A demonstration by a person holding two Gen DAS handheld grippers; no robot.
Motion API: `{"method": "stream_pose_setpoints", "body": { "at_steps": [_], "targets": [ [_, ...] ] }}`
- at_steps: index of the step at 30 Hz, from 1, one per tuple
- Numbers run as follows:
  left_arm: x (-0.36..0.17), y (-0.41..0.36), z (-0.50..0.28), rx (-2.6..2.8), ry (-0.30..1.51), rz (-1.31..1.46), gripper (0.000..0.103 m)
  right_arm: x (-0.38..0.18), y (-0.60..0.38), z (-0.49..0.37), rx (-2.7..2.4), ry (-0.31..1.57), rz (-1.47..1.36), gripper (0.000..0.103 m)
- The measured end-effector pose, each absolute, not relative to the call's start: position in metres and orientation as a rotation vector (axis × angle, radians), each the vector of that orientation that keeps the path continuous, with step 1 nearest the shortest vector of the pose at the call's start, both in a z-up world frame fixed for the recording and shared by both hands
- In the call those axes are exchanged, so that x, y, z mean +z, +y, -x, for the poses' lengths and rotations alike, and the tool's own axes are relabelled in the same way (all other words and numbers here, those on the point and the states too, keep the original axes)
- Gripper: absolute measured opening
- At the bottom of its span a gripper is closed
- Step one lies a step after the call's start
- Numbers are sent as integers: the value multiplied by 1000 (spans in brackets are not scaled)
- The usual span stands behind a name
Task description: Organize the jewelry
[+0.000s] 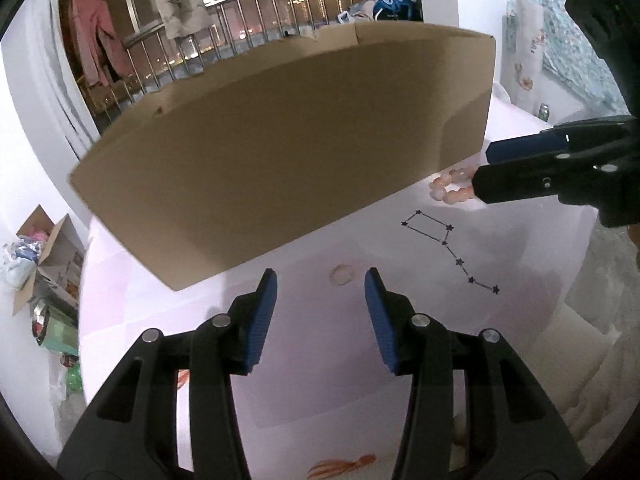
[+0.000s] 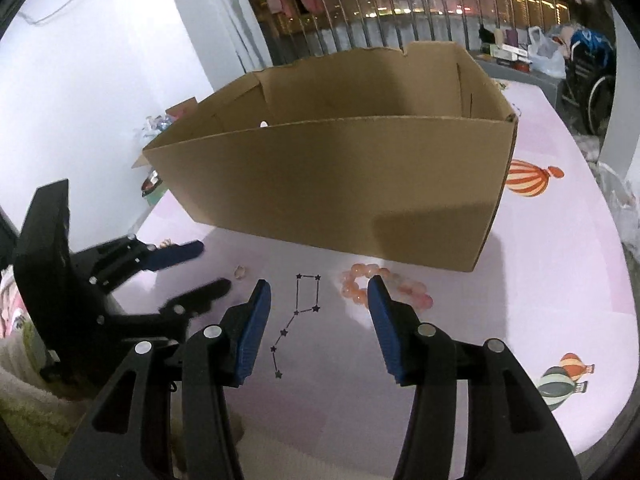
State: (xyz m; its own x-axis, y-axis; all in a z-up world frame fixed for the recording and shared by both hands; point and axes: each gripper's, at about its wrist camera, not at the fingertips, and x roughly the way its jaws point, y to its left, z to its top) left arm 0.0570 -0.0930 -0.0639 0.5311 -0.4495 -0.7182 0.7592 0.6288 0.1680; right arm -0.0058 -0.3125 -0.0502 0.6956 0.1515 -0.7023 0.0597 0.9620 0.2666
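Ahead stands a white wall (image 2: 100,60); beyond it, a metal railing (image 2: 440,28) with hanging clothes (image 1: 96,36) and city lights against a dark sky.

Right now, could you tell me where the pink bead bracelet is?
The pink bead bracelet lies on the table, just before the cardboard box, right of the star drawing.

Your left gripper (image 1: 321,280) & right gripper (image 2: 319,286) look alike: black plastic linkage arms w/ long slot cutouts, round silver pivot pins at the joints, ribbed blue pads (image 1: 262,320) inside each finger. Side-on, the left one shows small silver screws on a boxy black body. By it there's fuzzy yellow-green & cream fabric, maybe your sleeve; can't tell.
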Motion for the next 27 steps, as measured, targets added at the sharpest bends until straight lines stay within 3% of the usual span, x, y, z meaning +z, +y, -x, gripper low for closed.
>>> {"method": "stream_pose_setpoints", "body": {
  "at_steps": [5, 15, 23, 25, 27],
  "targets": [
    [-69, -96, -66, -775, 704, -482, 42, -55, -315, 2, 48, 804, -299, 50],
    [-69, -99, -72, -871, 736, -466, 20, -59, -319, -2, 51, 809, -322, 50],
    [-71, -95, -78, -934, 766, -451, 18, -57, -319, -2, 54, 803, -330, 50],
    [-71, -96, -77, -943, 763, -457, 11, -58, -320, -1, 53, 801, -329, 50],
    [-69, -96, -83, -945, 755, -470, 11, -57, -321, -1, 52, 799, -329, 50]
  ]
}}
